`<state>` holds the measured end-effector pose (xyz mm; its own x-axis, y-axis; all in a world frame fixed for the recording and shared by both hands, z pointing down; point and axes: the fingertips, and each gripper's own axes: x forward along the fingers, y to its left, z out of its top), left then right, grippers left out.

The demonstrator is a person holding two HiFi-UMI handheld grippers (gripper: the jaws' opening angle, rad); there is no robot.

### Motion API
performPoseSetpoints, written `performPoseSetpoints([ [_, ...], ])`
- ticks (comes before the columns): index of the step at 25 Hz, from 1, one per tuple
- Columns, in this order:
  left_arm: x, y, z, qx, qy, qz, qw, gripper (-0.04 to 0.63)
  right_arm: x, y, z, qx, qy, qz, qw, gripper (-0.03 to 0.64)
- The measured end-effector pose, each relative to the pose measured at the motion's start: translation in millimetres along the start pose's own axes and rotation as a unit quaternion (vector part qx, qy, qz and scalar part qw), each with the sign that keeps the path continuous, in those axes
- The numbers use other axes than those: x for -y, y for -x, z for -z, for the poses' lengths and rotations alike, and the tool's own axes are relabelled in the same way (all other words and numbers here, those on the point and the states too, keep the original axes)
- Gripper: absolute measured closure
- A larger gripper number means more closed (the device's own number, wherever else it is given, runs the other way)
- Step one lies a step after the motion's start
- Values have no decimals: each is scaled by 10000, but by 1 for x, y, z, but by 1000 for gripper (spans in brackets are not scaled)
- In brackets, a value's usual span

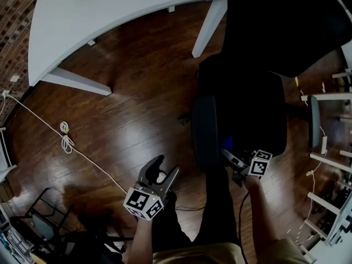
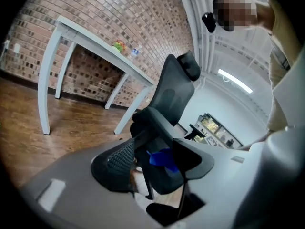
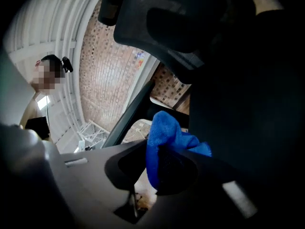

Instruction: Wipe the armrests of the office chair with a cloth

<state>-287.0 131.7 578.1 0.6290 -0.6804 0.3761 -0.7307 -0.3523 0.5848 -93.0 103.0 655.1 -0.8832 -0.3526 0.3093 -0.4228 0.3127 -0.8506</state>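
A blue cloth (image 3: 167, 135) is clamped between the jaws of the right gripper (image 3: 153, 168), its loose folds bunched above them. In the head view only a small blue patch of it is seen, near the front edge of the office chair (image 1: 247, 109), just beside the armrest (image 1: 205, 131) on the person's left; contact with that armrest cannot be made out. The chair is so dark that its seat is barely distinguished. The far armrest (image 1: 314, 121) is seen edge-on. The left gripper (image 1: 162, 172) is held over the wooden floor (image 1: 126, 103), jaws wide apart, nothing gripped.
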Motion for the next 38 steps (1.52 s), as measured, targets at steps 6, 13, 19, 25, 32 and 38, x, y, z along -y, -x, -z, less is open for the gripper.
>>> performPoseSetpoints([
  [6, -1, 44, 27, -218, -844, 345, 9956, 353, -18, -27, 52, 1227, -143, 914, 9881, 583],
  [13, -12, 82, -3, 102, -1176, 418, 9921, 353, -2, -77, 61, 2524, -369, 1253, 9588, 584],
  [19, -28, 105, 1, -76, -1184, 348, 9923, 353, 38, -90, 38, 3903, -892, 1323, 9068, 584],
  [25, -3, 81, -19, -363, -1514, 545, 9863, 353, 25, -101, 18, 3850, -699, 913, 9157, 584],
  [32, 70, 16, -47, -749, -2042, 1097, 9699, 345, 25, -87, 29, 3689, -1406, 296, 9183, 583],
  [38, 123, -51, -63, -872, -2345, 1170, 9611, 339, 38, -81, 16, 3330, -2277, -238, 9147, 583],
])
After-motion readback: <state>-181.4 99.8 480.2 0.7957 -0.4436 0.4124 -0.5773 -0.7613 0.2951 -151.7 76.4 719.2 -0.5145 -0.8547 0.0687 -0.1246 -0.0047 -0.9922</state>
